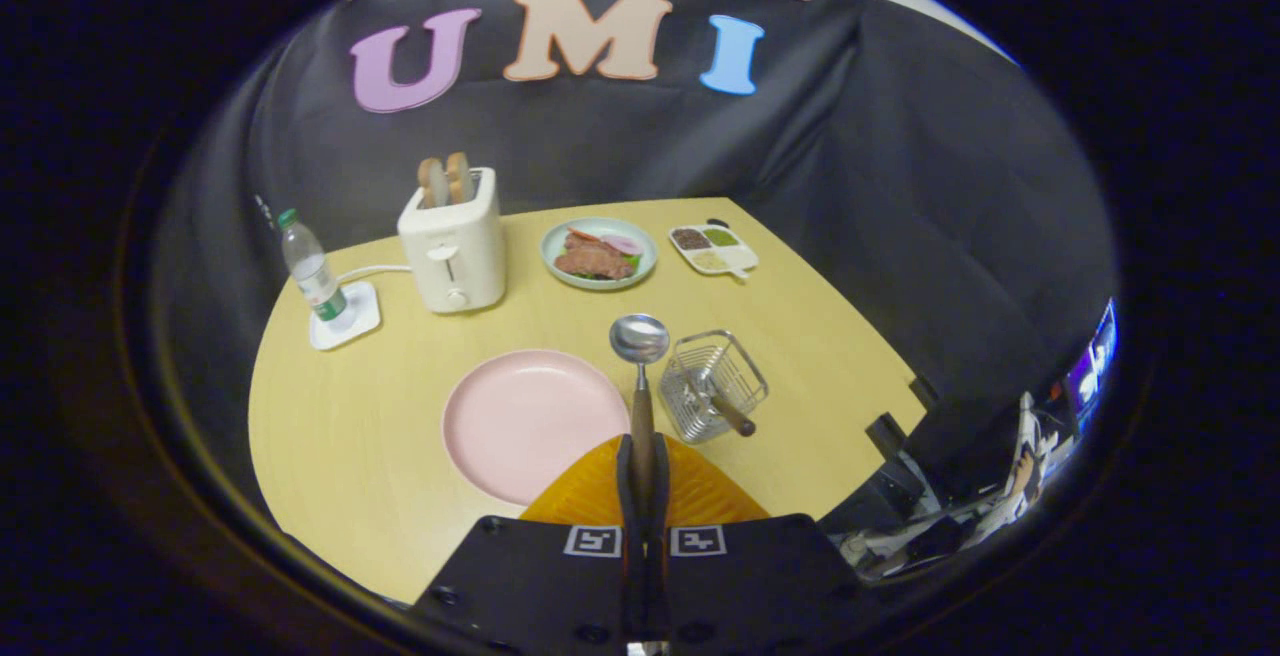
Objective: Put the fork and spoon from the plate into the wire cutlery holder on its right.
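Gripper (641, 456) fingers are closed on the wooden handle of the spoon (640, 361), whose steel bowl stands out ahead of them, raised over the yellow table (330, 436) between the empty pink plate (520, 421) on the left and the wire cutlery holder (712, 384) on the right. Inside that holder leans the fork (728, 413), its wooden handle sticking out toward the near side. Farther off stand a white toaster (455, 241) holding bread, a water bottle (312, 276) on a white coaster (345, 318), a green plate of food (598, 254) and a divided condiment tray (713, 248).

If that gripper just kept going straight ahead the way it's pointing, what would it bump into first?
Probably bare table. The gripper, shut on the spoon, points between the pink plate and the wire holder. Farther along lies the food plate, though depth is hard to judge.
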`<state>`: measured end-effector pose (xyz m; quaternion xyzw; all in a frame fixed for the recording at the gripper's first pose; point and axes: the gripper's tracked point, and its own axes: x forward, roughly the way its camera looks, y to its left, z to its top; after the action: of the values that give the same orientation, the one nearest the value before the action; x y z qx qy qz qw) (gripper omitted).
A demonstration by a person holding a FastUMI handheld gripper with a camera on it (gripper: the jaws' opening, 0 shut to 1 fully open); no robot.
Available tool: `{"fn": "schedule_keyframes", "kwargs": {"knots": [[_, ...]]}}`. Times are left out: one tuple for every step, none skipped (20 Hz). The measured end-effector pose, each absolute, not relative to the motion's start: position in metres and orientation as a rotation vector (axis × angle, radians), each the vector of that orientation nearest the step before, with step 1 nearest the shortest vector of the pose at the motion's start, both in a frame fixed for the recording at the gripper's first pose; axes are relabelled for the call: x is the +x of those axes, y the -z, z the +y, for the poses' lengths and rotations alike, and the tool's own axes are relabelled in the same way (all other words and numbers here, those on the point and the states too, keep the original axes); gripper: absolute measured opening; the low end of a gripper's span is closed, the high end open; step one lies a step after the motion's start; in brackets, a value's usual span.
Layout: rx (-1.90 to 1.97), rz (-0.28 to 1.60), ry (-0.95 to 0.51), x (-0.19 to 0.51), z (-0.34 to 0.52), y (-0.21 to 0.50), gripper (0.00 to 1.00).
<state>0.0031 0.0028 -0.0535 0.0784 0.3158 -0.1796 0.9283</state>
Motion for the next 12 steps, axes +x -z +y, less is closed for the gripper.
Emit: {"fn": "schedule_keyframes", "kwargs": {"knots": [[0.194,0.669,0.396,0.005,-0.003,0.054,0.04],[0.232,0.688,0.419,0.006,-0.009,0.055,0.04],[0.271,0.704,0.439,0.008,-0.014,0.056,0.04],[0.309,0.72,0.462,0.011,-0.018,0.059,0.04],[0.346,0.739,0.484,0.013,-0.022,0.064,0.04],[0.38,0.76,0.504,0.015,-0.026,0.069,0.04],[0.414,0.781,0.516,0.017,-0.027,0.074,0.04],[0.447,0.807,0.522,0.02,-0.028,0.079,0.04],[0.474,0.826,0.528,0.024,-0.03,0.083,0.04],[0.497,0.847,0.534,0.027,-0.032,0.087,0.04],[0.513,0.868,0.54,0.029,-0.035,0.09,0.04],[0.525,0.891,0.547,0.032,-0.038,0.094,0.04]]}}
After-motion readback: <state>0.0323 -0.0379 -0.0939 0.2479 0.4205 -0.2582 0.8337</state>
